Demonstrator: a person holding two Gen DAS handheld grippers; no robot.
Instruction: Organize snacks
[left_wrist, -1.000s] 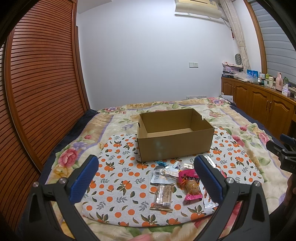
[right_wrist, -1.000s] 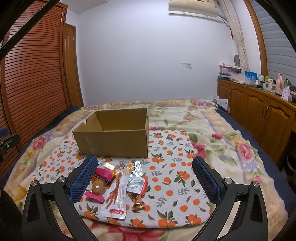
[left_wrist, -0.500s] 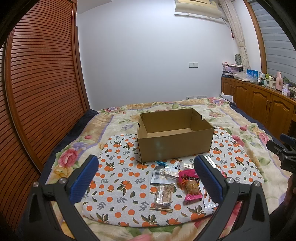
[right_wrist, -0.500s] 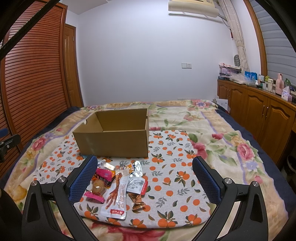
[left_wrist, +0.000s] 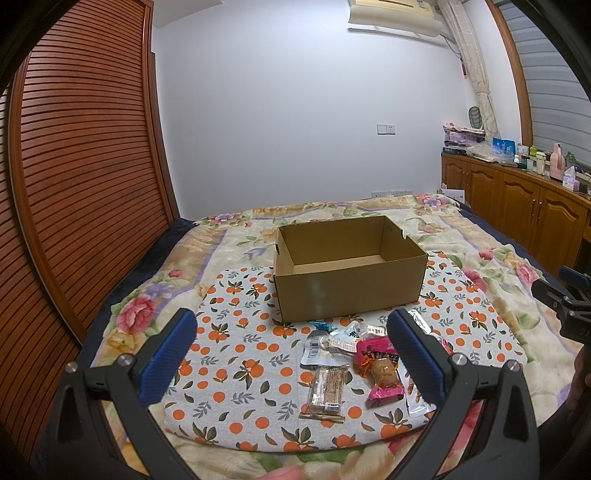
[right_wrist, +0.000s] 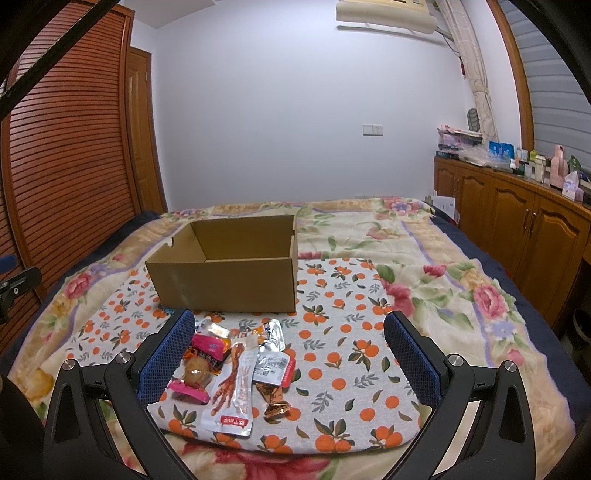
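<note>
An empty open cardboard box (left_wrist: 347, 280) (right_wrist: 229, 273) stands on an orange-patterned cloth (left_wrist: 240, 354) (right_wrist: 354, 339) on a bed. In front of it lies a pile of snack packets: a clear-wrapped bar (left_wrist: 327, 387), a pink packet (left_wrist: 380, 369) (right_wrist: 197, 365), a chicken-foot packet (right_wrist: 232, 391), a silver packet (right_wrist: 271, 363) and a brown wrapped candy (right_wrist: 273, 400). My left gripper (left_wrist: 291, 350) hovers open above the near left of the pile. My right gripper (right_wrist: 288, 350) is open too, over the pile's right side. Neither holds anything.
A floral bedspread (right_wrist: 443, 273) covers the bed. A slatted wooden wardrobe (left_wrist: 81, 177) lines the left side. Wooden cabinets (right_wrist: 517, 229) with bottles and boxes on top run along the right wall. The other gripper's tip shows at the right edge (left_wrist: 569, 295).
</note>
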